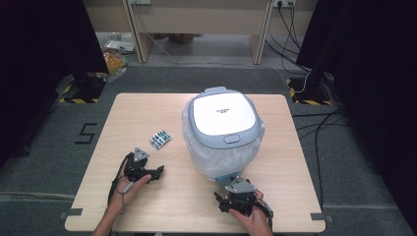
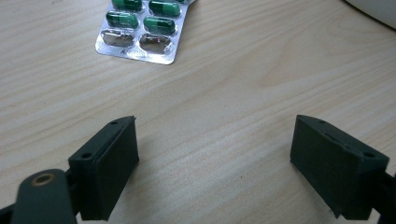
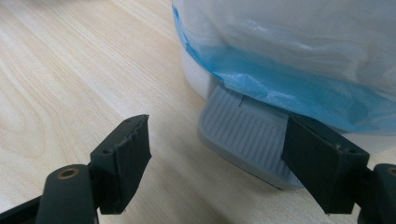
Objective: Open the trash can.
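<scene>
A white pedal bin with a grey-rimmed lid (image 1: 223,115) stands at the middle right of the table, lined with a clear and blue plastic bag (image 3: 299,51). Its grey ribbed pedal (image 3: 247,135) sticks out toward me. My right gripper (image 1: 232,192) (image 3: 218,123) is open just in front of the pedal, low over the table, and its right jaw overlaps the pedal's edge. A silver blister pack of green capsules (image 1: 161,139) (image 2: 142,28) lies left of the bin. My left gripper (image 1: 158,172) (image 2: 215,123) is open with bare table between its jaws, a short way from the pack.
The wooden table (image 1: 147,108) sits on grey carpet. Black curtains hang on both sides, cables (image 1: 319,128) trail on the floor at the right, and a pale desk stands behind. Bare table lies around the blister pack and along the near edge.
</scene>
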Motion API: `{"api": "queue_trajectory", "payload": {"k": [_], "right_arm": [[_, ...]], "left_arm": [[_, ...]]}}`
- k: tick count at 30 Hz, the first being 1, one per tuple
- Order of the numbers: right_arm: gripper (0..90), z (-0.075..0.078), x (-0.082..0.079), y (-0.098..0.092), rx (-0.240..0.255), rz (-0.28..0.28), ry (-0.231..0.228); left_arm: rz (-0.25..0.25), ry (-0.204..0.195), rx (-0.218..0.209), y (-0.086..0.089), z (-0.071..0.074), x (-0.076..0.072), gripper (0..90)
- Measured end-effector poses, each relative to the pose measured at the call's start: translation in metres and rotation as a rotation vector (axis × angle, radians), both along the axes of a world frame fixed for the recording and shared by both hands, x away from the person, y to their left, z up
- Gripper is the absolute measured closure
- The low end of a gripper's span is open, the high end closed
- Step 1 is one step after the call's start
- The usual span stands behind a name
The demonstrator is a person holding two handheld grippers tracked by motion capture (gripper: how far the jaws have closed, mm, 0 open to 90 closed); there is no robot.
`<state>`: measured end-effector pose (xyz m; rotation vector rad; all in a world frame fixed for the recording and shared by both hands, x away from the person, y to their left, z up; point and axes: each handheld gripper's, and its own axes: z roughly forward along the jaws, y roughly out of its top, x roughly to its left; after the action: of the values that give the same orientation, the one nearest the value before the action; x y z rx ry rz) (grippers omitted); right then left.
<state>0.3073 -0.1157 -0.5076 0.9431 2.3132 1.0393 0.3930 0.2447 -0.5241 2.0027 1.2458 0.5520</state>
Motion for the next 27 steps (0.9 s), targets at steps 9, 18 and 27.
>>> {"api": "queue_trajectory", "payload": {"k": [9,18,27], "right_arm": [[23.7,-0.0014,0.0002,0.0011,-0.011,-0.001,0.003],[23.7,-0.0027,0.0017,0.0012,-0.020,0.004,0.014],[23.6,-0.0062,0.0024,0.0023,-0.031,0.004,0.021]], "left_arm": [[0.000,-0.001,0.001,-0.0001,0.0000,-0.0001,14.6],[0.000,0.000,-0.002,0.0001,-0.0001,0.0001,14.5],[0.000,0.002,-0.002,0.0002,0.0000,0.0002,14.5]]}}
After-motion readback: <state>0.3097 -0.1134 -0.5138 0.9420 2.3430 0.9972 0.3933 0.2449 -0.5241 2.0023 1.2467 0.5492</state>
